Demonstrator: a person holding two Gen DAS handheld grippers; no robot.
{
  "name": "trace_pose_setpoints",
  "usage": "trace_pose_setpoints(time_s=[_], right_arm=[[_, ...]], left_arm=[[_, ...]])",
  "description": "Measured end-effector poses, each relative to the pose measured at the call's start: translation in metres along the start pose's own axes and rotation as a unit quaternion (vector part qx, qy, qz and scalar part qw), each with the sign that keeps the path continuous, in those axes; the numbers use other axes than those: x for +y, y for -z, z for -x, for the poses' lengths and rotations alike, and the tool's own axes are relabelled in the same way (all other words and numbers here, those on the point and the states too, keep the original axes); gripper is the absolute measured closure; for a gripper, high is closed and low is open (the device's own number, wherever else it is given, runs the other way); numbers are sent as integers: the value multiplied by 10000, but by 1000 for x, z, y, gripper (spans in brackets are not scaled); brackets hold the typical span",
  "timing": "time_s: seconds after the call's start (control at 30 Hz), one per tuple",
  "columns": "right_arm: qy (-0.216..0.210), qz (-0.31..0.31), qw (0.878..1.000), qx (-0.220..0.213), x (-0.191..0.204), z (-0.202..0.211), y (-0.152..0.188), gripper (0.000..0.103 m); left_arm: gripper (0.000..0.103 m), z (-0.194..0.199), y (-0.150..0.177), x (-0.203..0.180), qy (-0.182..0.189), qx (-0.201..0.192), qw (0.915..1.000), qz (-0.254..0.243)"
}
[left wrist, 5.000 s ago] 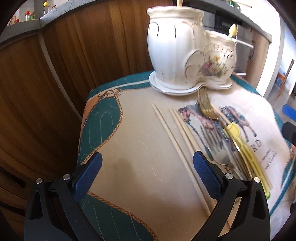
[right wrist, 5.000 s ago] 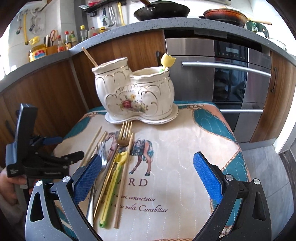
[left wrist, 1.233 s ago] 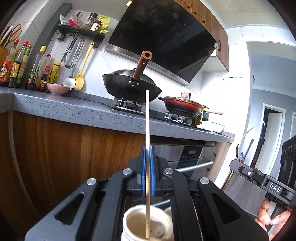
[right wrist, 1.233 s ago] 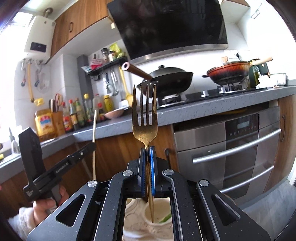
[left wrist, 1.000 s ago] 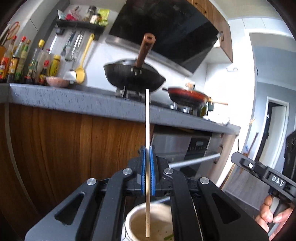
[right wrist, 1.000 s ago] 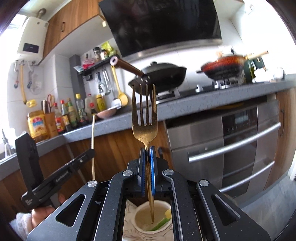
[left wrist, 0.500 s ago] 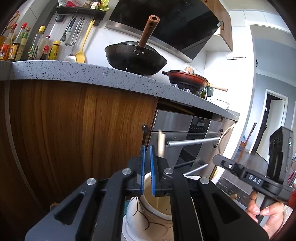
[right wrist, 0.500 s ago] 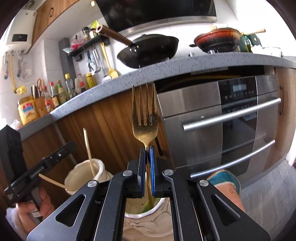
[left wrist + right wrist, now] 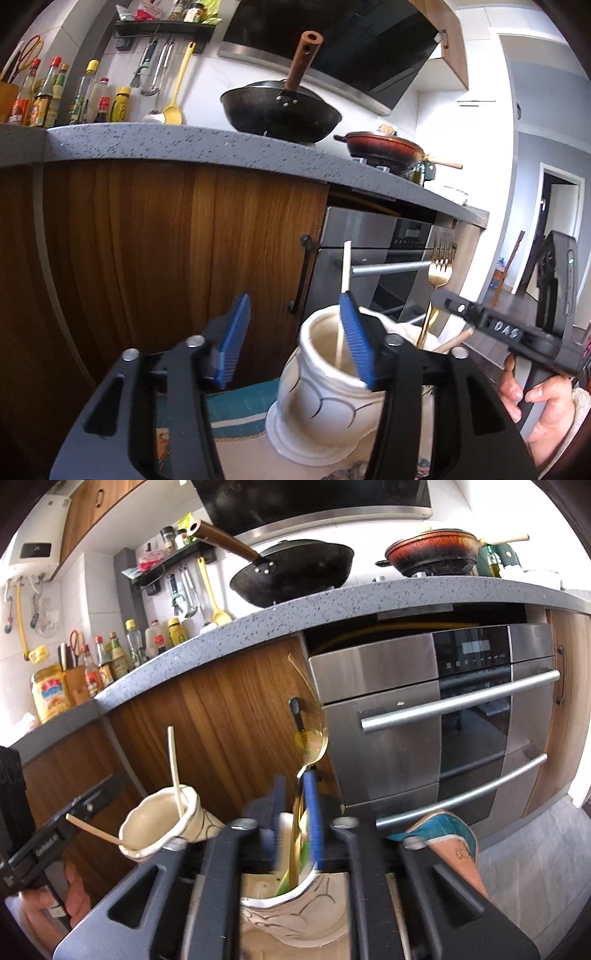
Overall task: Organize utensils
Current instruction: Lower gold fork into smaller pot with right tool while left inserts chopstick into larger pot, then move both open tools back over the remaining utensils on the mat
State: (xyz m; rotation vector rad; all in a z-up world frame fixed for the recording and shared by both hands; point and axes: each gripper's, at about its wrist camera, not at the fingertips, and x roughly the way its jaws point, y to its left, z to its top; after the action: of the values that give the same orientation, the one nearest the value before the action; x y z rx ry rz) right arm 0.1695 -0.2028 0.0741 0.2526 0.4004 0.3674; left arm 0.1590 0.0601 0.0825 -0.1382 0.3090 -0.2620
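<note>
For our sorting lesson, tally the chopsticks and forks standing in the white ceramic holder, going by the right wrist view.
Chopsticks: 2
Gold fork: 1
Total: 3

A black wok point(image 9: 280, 110) with a brown handle sat on the grey speckled worktop point(image 9: 184, 144), a red pan point(image 9: 380, 149) beside it. Sauce bottles point(image 9: 48, 99) lined the back wall, a yellow spatula point(image 9: 176, 92) hung from a rail, and a steel oven point(image 9: 443, 709) stood beneath wooden cabinet fronts point(image 9: 166, 251).
</note>
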Motion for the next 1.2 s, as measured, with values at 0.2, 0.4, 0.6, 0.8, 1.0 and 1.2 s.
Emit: trace_pose_setpoints(time_s=[0.2, 0.4, 0.6, 0.8, 1.0, 1.2], right_arm=[[6, -192, 9998, -67, -7, 22, -2, 45], [-3, -351, 9991, 249, -19, 44, 16, 22], [-33, -327, 9981, 528, -22, 66, 38, 10], [153, -110, 9976, 672, -18, 91, 53, 7], [263, 84, 9961, 835, -13, 105, 69, 5], [249, 322, 9937, 1043, -6, 110, 89, 5]], left_arm=[[30, 15, 5, 10, -186, 139, 9997, 122], [6, 34, 15, 11, -452, 348, 9983, 157], [6, 47, 24, 1, -643, 553, 9964, 8], [6, 62, 37, -12, -693, 792, 9944, -117], [6, 71, 63, -19, -763, 1179, 9901, -81], [6, 77, 94, -21, -787, 1658, 9830, 25]])
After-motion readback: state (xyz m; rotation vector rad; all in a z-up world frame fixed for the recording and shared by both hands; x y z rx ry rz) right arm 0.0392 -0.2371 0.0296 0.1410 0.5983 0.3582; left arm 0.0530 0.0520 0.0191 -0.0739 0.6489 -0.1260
